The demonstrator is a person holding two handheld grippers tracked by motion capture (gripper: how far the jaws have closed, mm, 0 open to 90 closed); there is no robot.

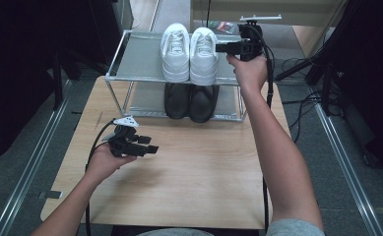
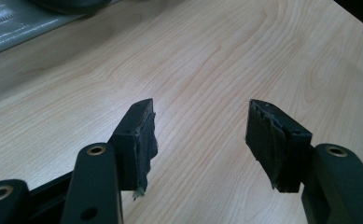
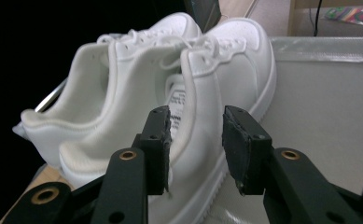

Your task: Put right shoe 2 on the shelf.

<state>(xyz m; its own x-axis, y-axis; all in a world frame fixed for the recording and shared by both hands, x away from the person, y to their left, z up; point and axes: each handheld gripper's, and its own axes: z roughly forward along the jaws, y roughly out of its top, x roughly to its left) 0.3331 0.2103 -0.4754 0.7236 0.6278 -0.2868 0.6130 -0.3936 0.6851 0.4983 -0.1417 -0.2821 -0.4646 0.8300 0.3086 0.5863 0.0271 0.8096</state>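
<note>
Wooden counter [image 1: 194, 172] carries a two-tier wire shoe rack [image 1: 130, 64] at its far edge. White sneakers [image 1: 189, 51] are set as a pair on the top shelf, toes away; black shoes [image 1: 189, 101] are tucked on the shelf below. Right gripper [image 1: 223, 47] is held level beside the nearer white sneaker [image 3: 207, 107], at its outer side wall. Its fingers [image 3: 158, 140] are apart; whether either pad touches the shoe cannot be told, and nothing looks clamped. Likely the pair is being nudged or squared up on the shelf. Left gripper [image 1: 149, 147] is parked low over bare counter, fingers [image 2: 139, 135] wide apart and empty, probably kept clear of the rack.
</note>
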